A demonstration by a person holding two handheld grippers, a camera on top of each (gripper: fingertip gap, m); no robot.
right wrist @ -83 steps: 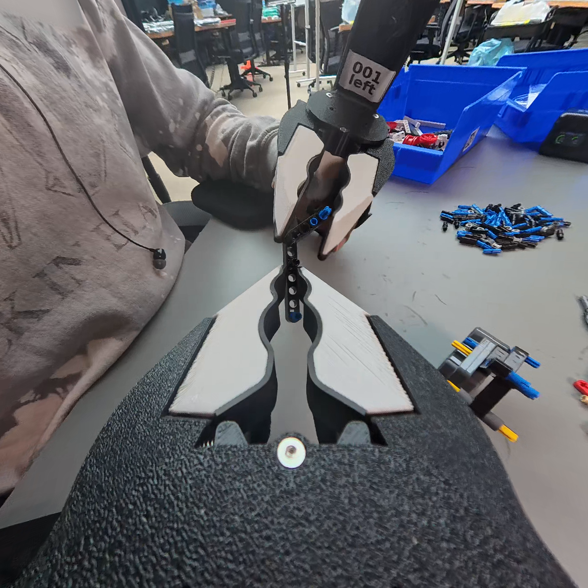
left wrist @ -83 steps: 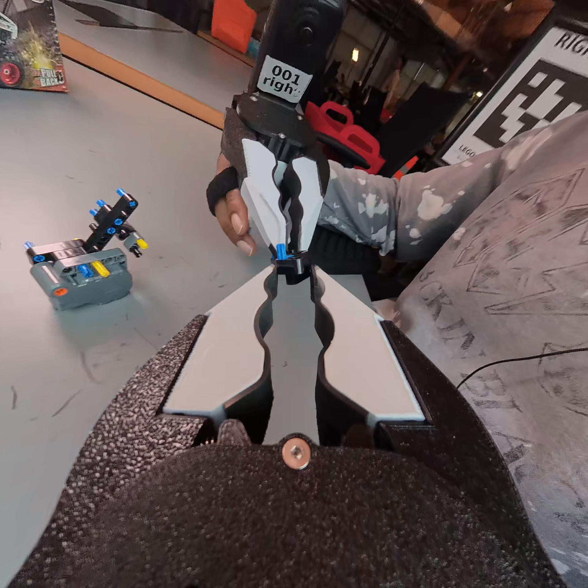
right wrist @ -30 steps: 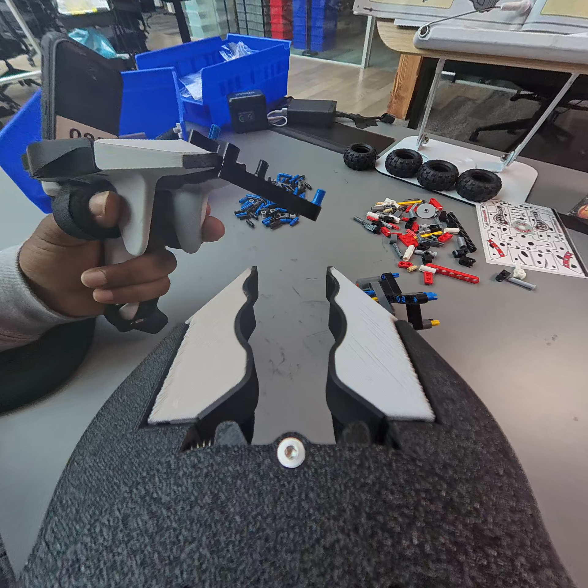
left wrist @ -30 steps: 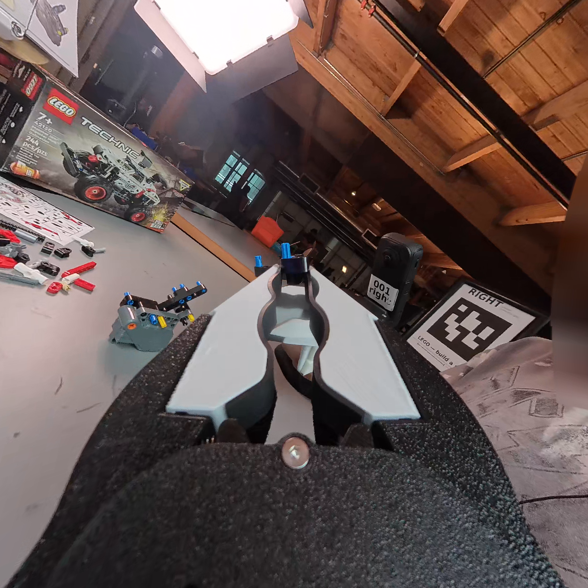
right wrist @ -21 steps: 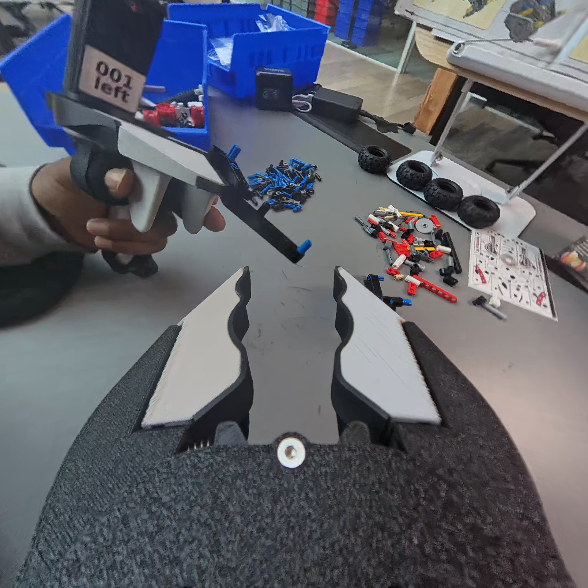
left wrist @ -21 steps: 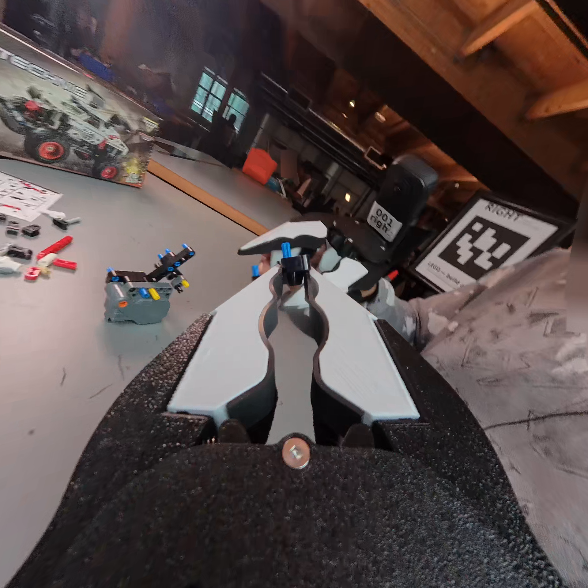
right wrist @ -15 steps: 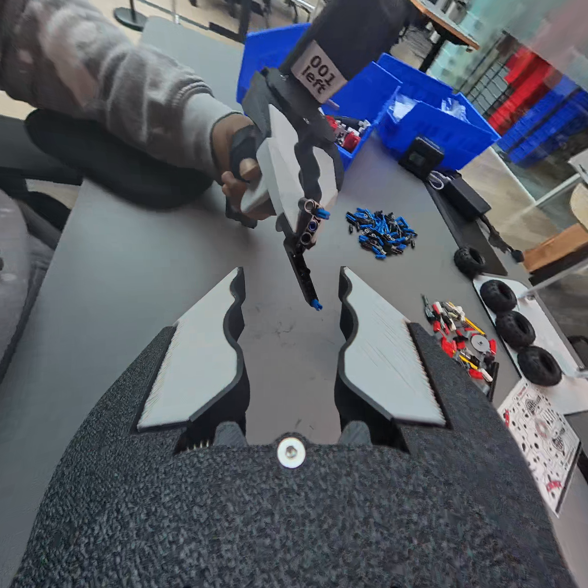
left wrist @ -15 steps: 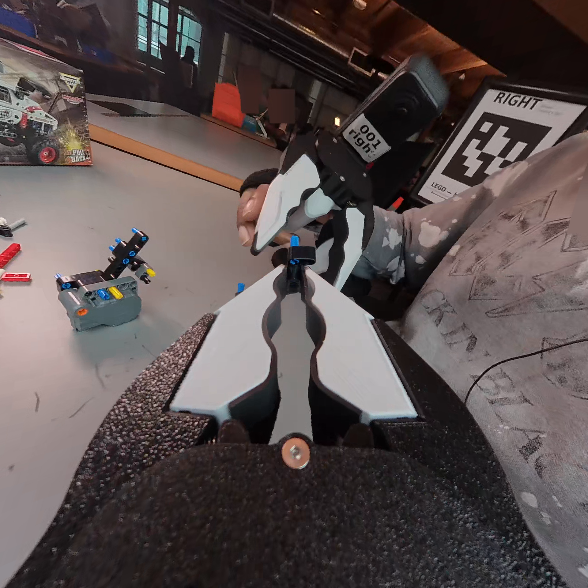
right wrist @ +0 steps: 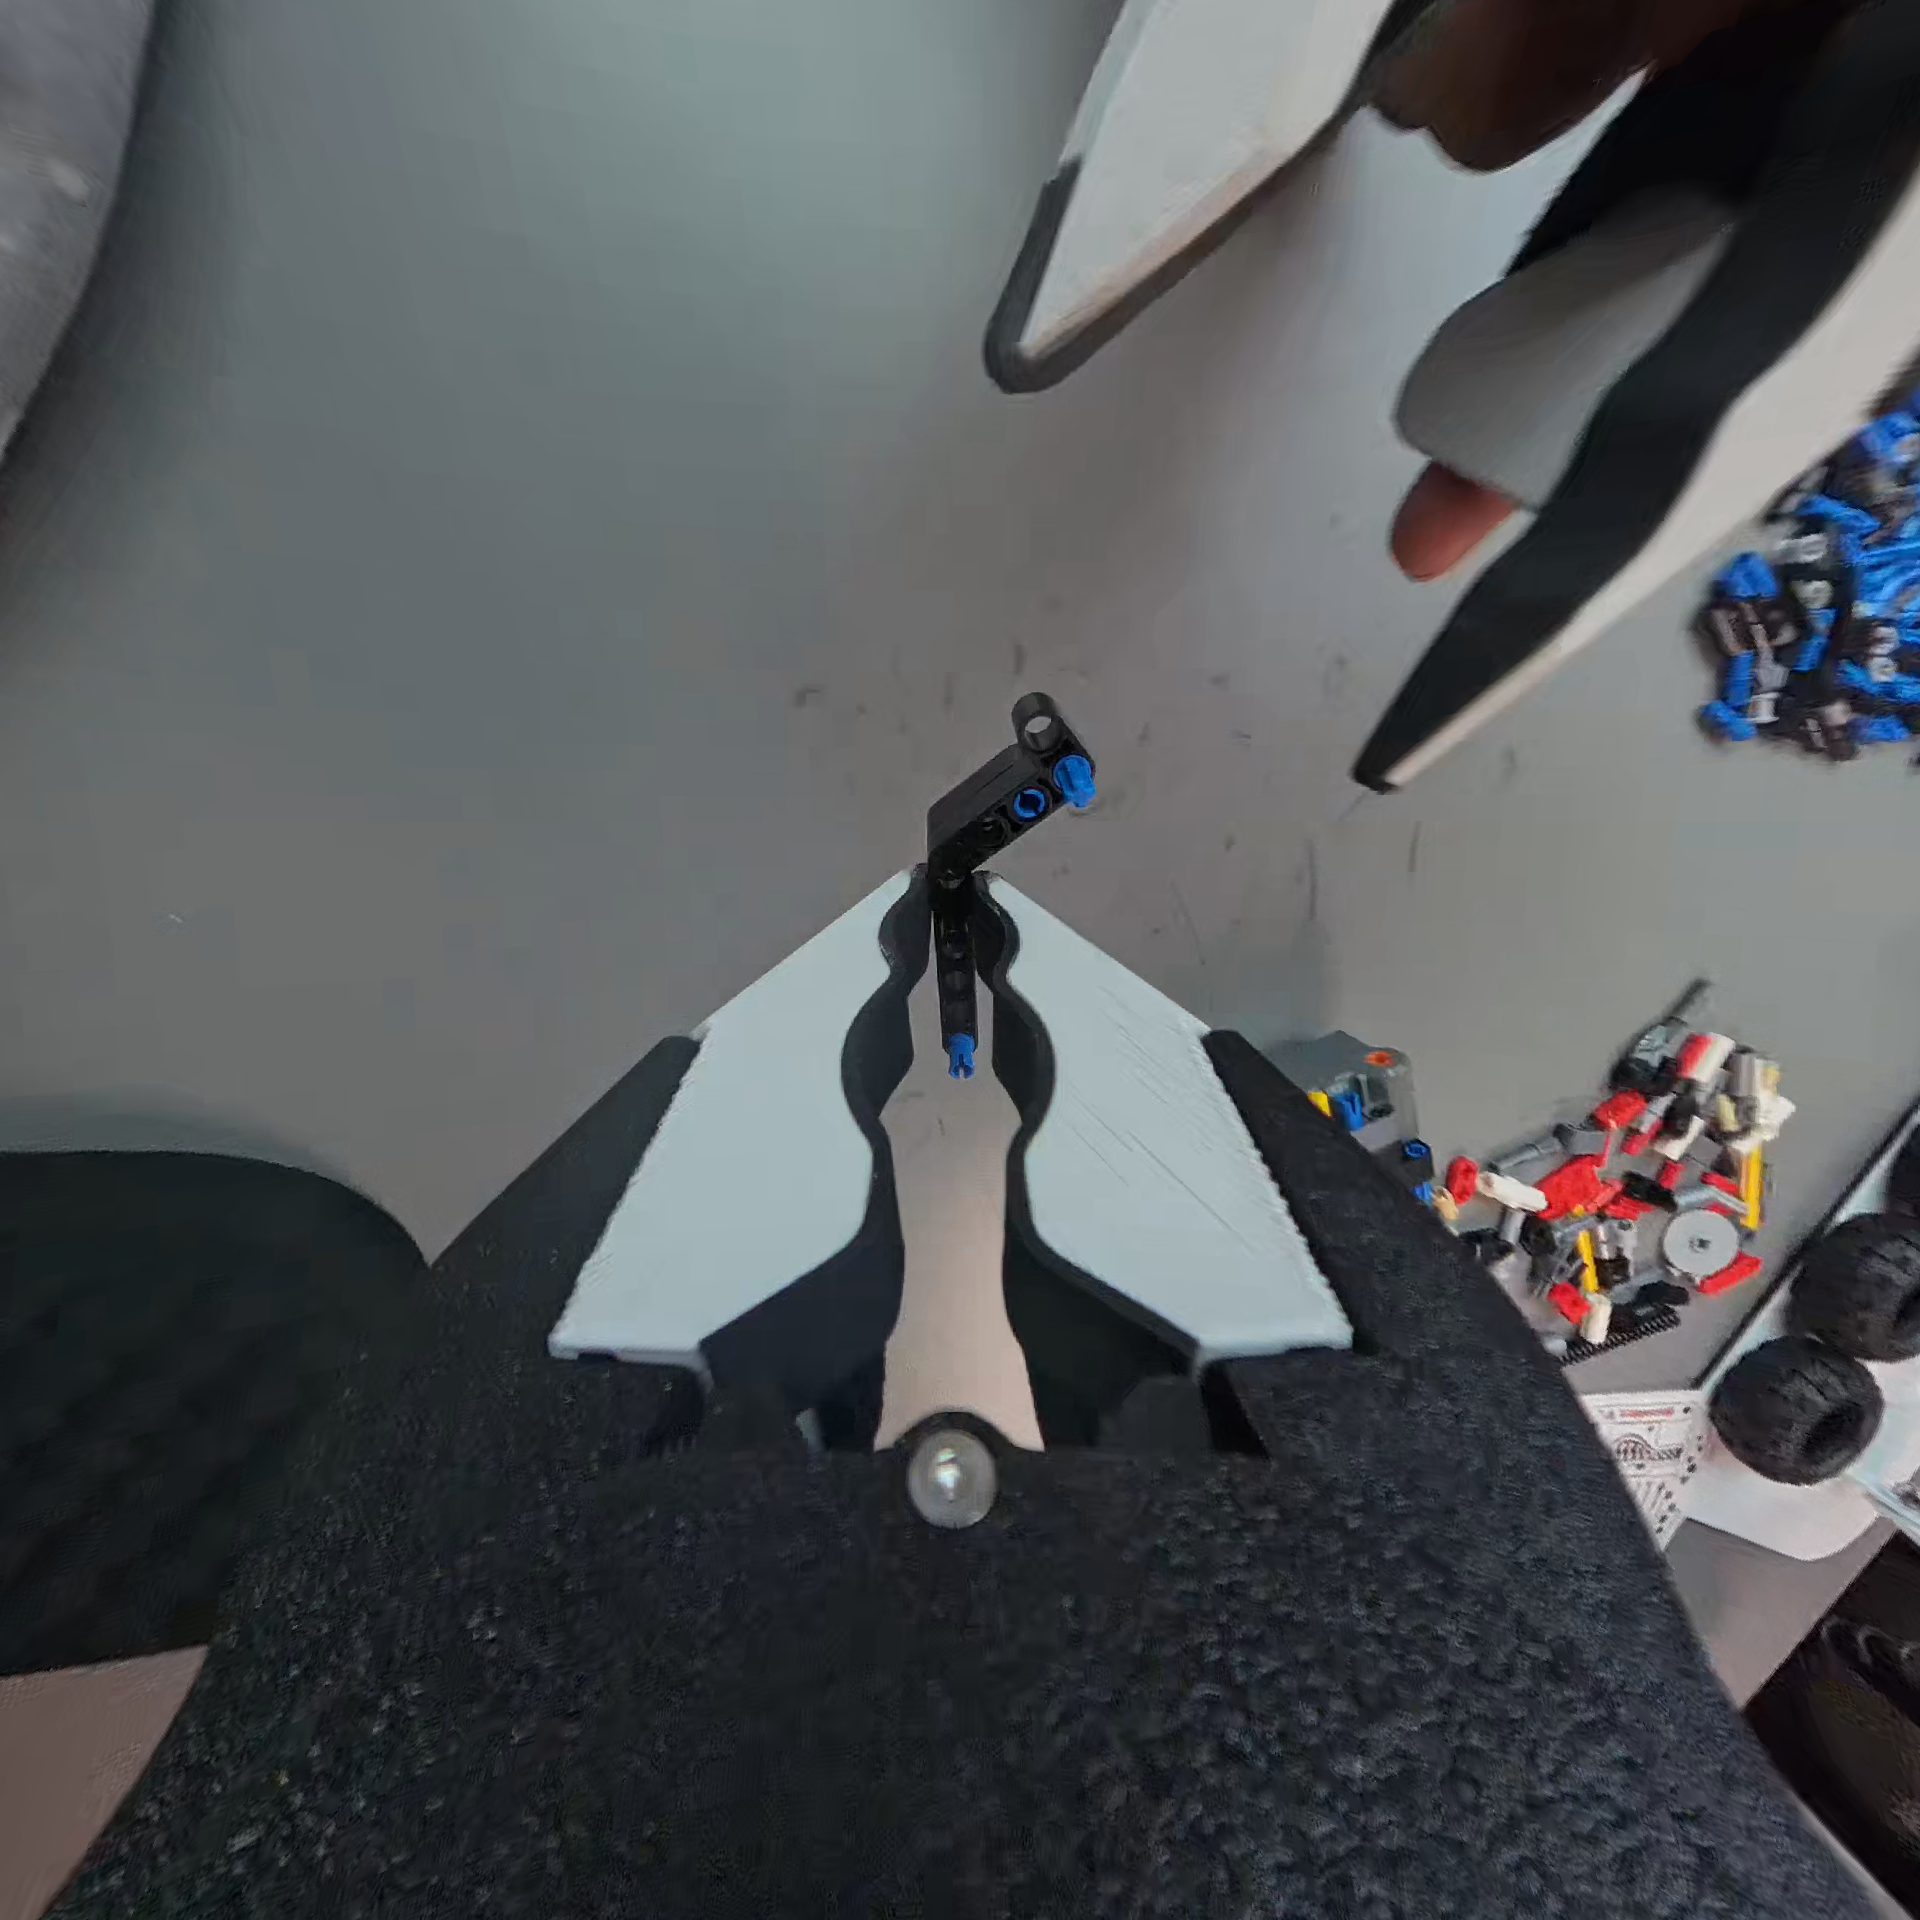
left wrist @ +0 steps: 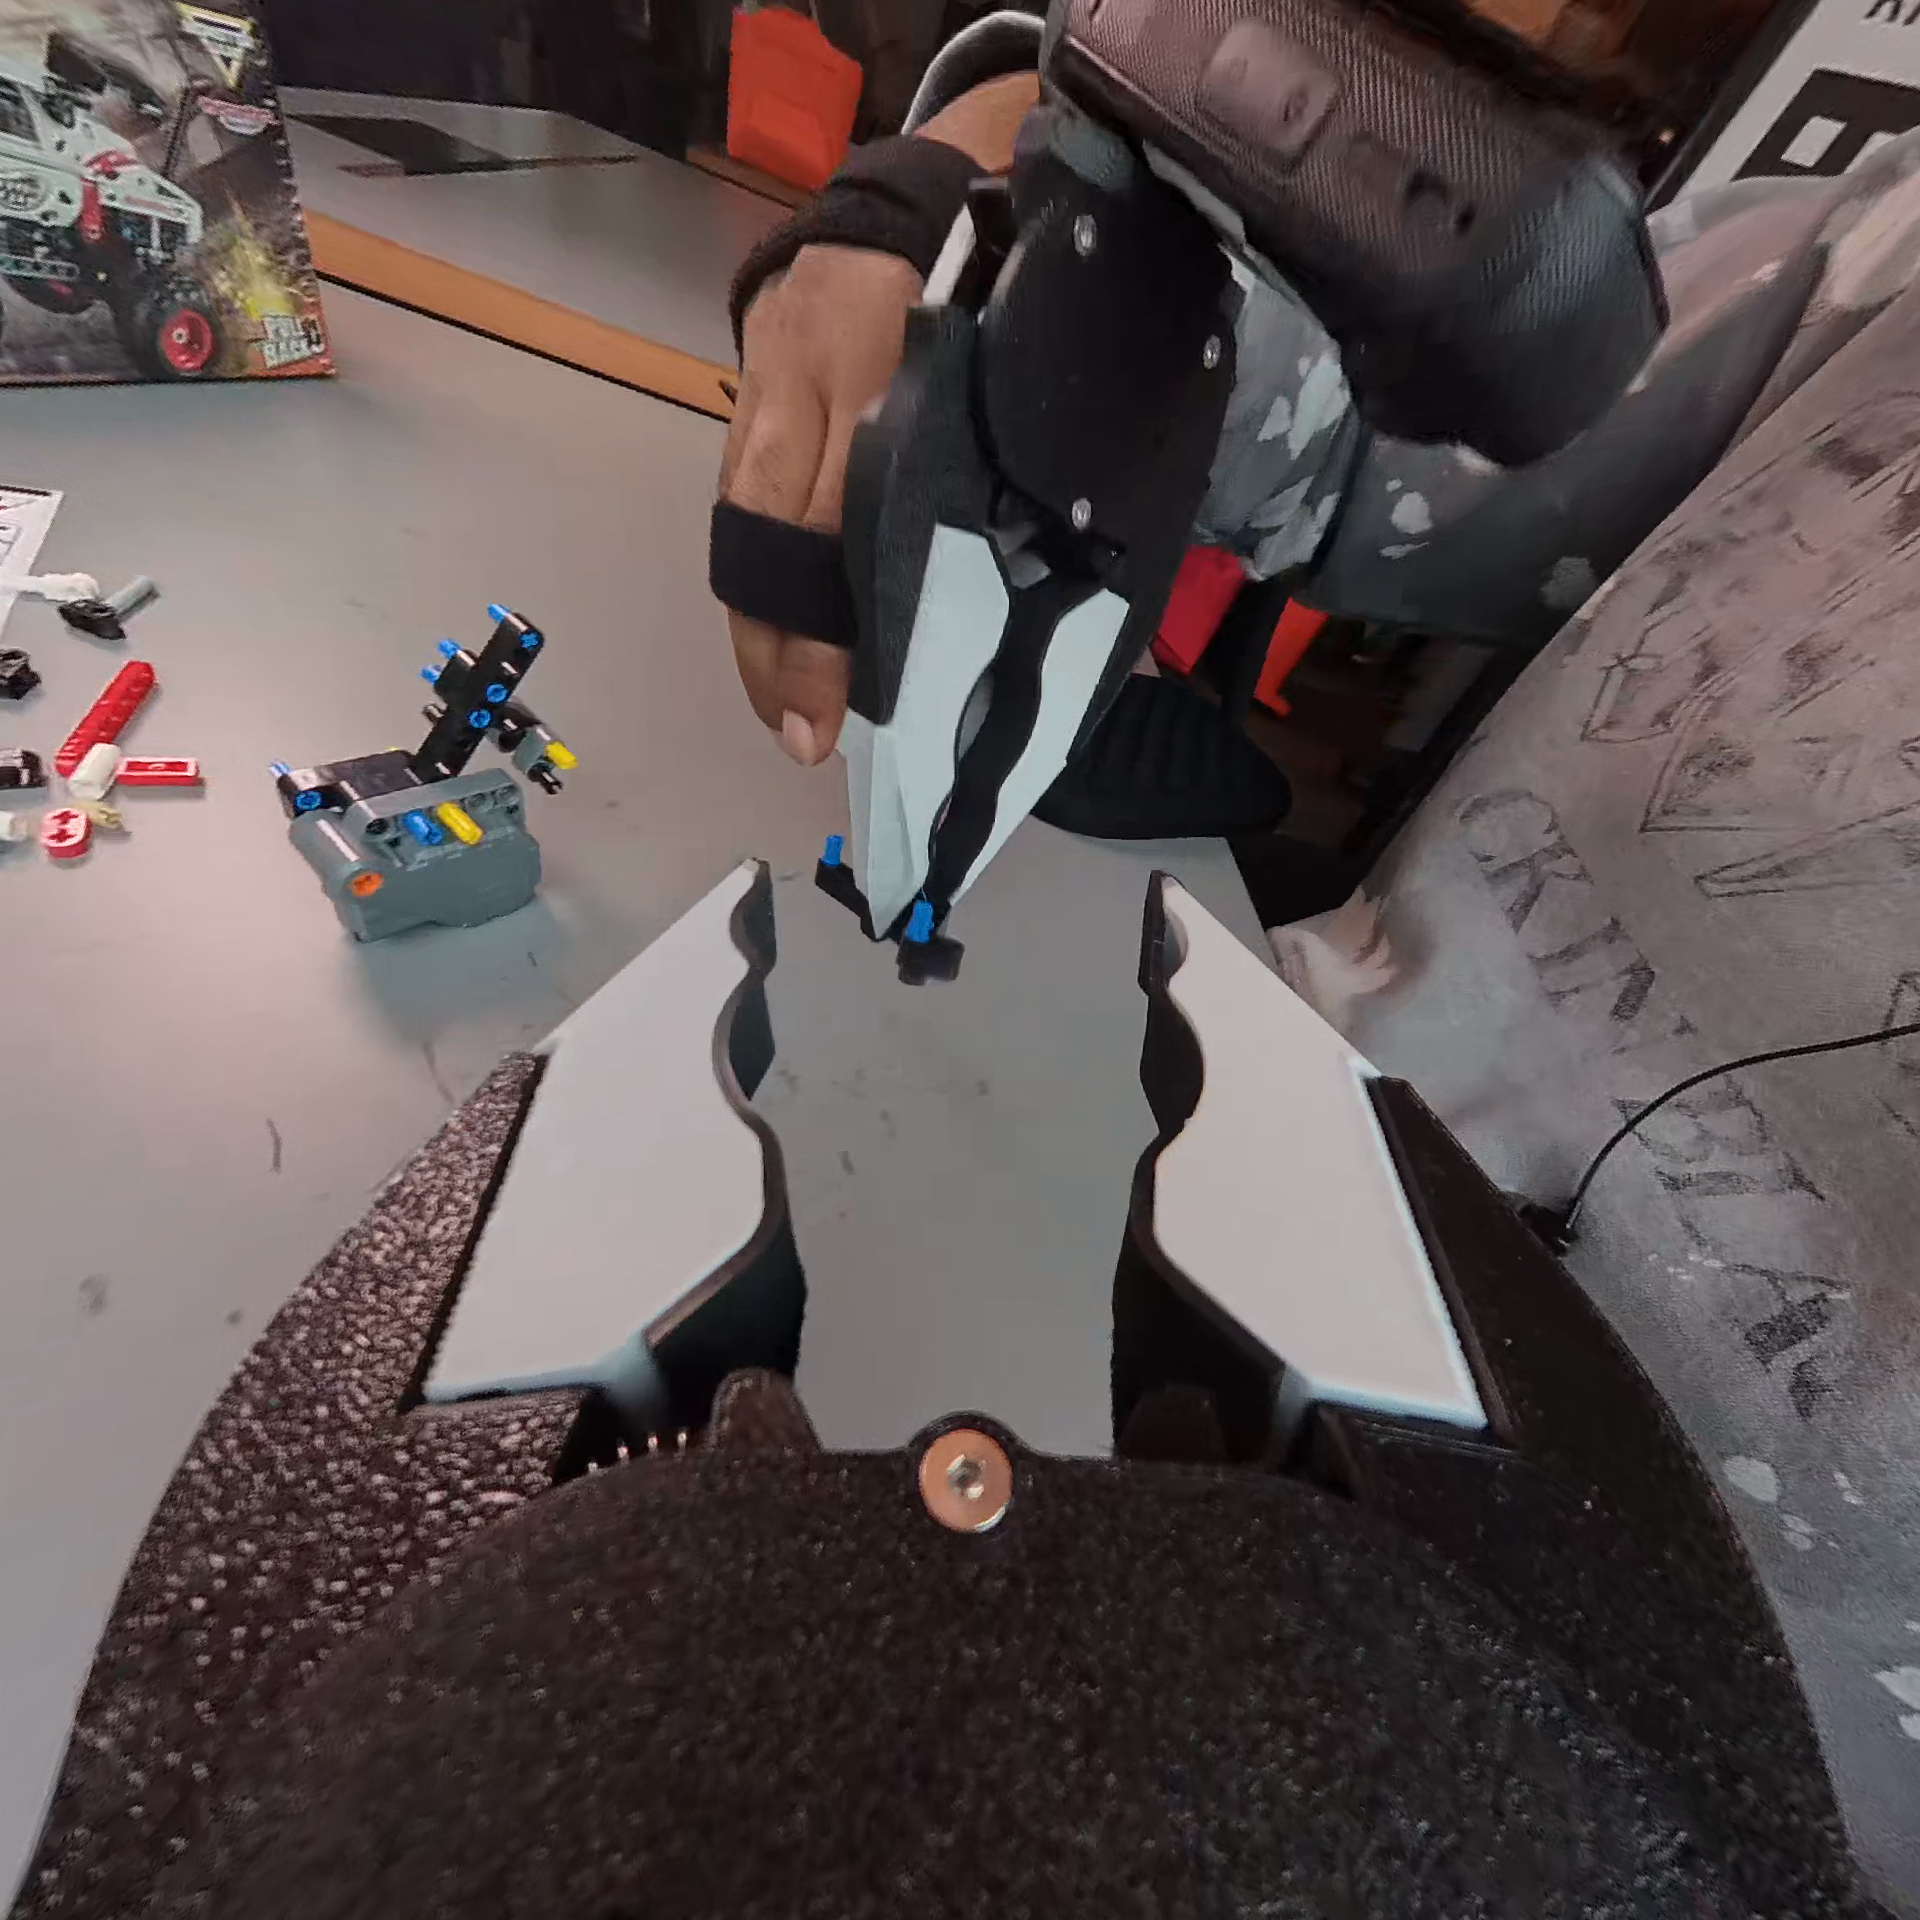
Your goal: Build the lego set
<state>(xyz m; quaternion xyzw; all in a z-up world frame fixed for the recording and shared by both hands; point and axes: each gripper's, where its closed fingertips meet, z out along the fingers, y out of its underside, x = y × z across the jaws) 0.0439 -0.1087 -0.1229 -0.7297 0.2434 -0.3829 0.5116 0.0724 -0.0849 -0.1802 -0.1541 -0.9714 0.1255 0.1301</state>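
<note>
My right gripper (right wrist: 948, 883) is shut on a black bent beam with blue pins (right wrist: 997, 810), held near its bend above the grey table, the short arm sticking out past the fingertips. In the left wrist view the right gripper (left wrist: 920, 909) points down with the beam (left wrist: 928, 956) at its tips, just ahead of my left gripper (left wrist: 958, 878). My left gripper is open and empty; it also shows in the right wrist view (right wrist: 1184, 571) at the upper right. The partial build (left wrist: 416, 831), a grey block with a black beam and blue and yellow pins, stands on the table to the left.
The set's box (left wrist: 125, 208) stands at the far left. Loose red and white pieces (left wrist: 104, 727) lie near it. A pile of red and grey parts (right wrist: 1621, 1195), black tyres (right wrist: 1797, 1403) and a heap of blue pins (right wrist: 1829, 644) lie on the right. The person's torso (left wrist: 1662, 935) borders the table. Some 7 cm of space lies between my two pairs of fingers.
The black beam has passed from my left gripper to my right. The left gripper has opened and let go; the right gripper has shut on the beam and now points down at the table.
</note>
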